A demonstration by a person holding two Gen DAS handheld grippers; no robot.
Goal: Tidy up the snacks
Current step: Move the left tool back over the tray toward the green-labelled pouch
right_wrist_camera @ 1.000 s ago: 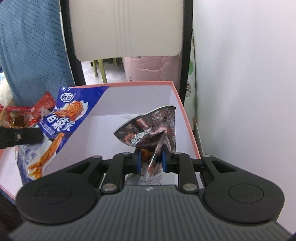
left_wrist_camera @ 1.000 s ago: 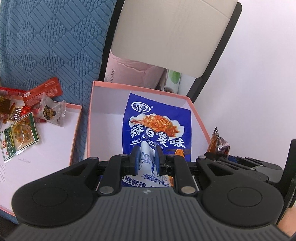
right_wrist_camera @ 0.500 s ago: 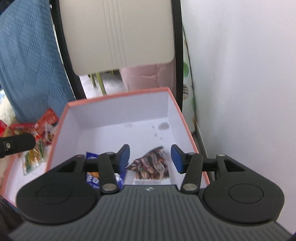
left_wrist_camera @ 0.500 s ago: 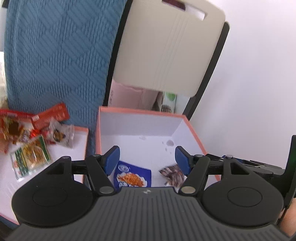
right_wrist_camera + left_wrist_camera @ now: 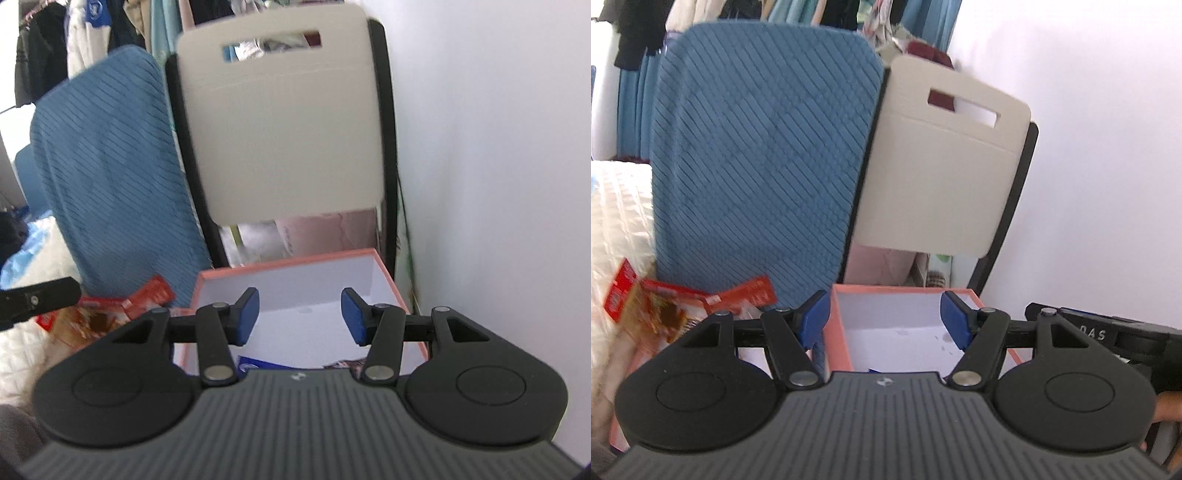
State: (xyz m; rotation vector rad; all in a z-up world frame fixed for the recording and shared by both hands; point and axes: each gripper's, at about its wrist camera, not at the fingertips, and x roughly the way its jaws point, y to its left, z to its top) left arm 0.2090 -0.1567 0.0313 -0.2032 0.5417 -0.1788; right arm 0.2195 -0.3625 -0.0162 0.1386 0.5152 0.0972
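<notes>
Here, both claws were found released. The left gripper (image 5: pixel 886 317) was held with its blue pads (image 5: pixel 812 319) spread wide, nothing between them and nothing touched. The right gripper (image 5: pixel 300 315) was likewise parted, somewhat less widely, with only air between its pads (image 5: pixel 246 315). Each claw was raised above the box and pointed forward and slightly downward over it.

One pink-rimmed box (image 5: pixel 280 263) with a white inside was noted below both claws, set against the white wall (image 5: pixel 498 184). Two snack packets were counted inside it, seen only in part past the gripper body: a blue packet (image 5: pixel 258 362) toward the left and a dark packet (image 5: pixel 345 364) toward the right. In the left wrist view only a sliver of the blue packet (image 5: pixel 873 370) was visible.

A loose pile of red and orange snack packets (image 5: pixel 665 310) was recorded outside the box, on its left side; their number could not be told because of blur and overlap. The same pile (image 5: pixel 107 314) was seen in the right wrist view.

Two chair backs were counted behind the box: one blue quilted (image 5: pixel 764 147), one cream with a handle slot (image 5: pixel 945 177).

Part of the right gripper's body (image 5: pixel 1108 336) was seen at the right edge of the left view, and a bit of a hand (image 5: pixel 1167 406) below it.
</notes>
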